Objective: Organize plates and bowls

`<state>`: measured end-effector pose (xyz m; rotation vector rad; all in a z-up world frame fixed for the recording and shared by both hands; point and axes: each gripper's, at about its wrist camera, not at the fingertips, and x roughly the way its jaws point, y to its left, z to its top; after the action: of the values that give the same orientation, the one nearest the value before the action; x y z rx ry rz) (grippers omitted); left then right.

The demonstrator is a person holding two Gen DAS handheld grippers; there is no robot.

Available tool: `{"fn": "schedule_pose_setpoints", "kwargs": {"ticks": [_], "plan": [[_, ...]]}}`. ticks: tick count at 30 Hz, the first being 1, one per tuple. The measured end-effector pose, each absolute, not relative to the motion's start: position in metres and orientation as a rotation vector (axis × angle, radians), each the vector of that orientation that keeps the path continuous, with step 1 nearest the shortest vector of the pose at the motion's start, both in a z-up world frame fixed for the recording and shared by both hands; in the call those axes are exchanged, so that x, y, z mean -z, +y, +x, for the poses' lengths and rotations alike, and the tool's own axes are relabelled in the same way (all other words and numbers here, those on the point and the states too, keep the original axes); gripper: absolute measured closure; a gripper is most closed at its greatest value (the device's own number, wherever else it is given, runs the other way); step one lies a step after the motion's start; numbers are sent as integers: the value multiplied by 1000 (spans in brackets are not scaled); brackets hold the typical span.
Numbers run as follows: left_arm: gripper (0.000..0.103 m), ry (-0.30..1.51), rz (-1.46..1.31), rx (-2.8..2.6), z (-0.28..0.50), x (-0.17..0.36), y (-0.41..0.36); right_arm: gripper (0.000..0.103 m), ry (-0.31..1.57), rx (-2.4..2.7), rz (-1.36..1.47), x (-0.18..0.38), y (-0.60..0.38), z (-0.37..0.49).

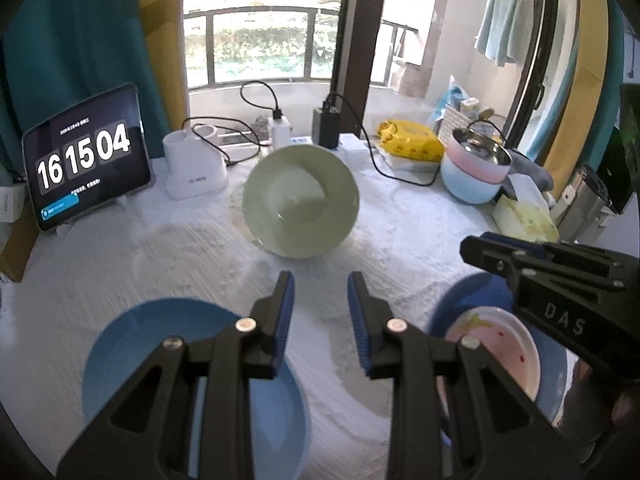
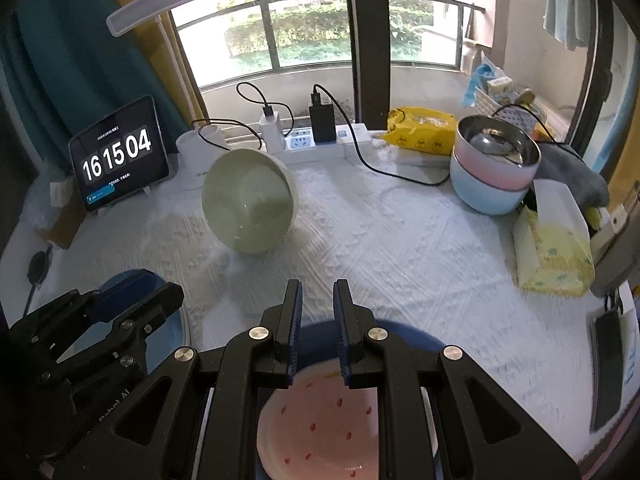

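Note:
A pale green bowl [image 1: 300,204] [image 2: 248,204] stands tipped on its edge in the middle of the white tablecloth, its inside facing me. My left gripper [image 1: 320,280] [image 2: 164,284] hovers over a light blue plate [image 1: 152,340] [image 2: 172,330] at the near left. Its jaws stand slightly apart with nothing between them. My right gripper [image 2: 318,284] [image 1: 474,244] hangs over a pink plate with red spots [image 2: 320,420] [image 1: 500,344] that rests on a dark blue plate [image 2: 404,336] [image 1: 476,292]. Its jaws leave a narrow empty gap.
A tablet showing a clock [image 1: 84,160] leans at the back left beside a white lamp base [image 1: 196,168]. A power strip with chargers and cables [image 2: 312,140] lines the back. Stacked pink and blue bowls [image 2: 496,168] and a yellow tissue pack [image 2: 552,252] stand at the right.

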<state>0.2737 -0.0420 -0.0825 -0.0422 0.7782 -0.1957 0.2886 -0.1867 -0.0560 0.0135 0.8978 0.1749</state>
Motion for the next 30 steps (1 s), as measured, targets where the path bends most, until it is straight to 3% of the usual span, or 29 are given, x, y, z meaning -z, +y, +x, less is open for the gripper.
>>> {"fn": "schedule_pose_setpoints", "kwargs": {"ticks": [9, 19, 22, 30], "plan": [[66, 749, -60, 163, 297, 79, -29, 86, 906, -196, 0, 58, -177, 312], [65, 749, -78, 128, 325, 75, -10, 86, 934, -215, -17, 60, -170, 337], [65, 756, -93, 113, 333, 71, -4, 78, 943, -214, -35, 57, -168, 340], [65, 710, -49, 85, 346, 61, -2, 77, 893, -218, -102, 38, -163, 359]]}}
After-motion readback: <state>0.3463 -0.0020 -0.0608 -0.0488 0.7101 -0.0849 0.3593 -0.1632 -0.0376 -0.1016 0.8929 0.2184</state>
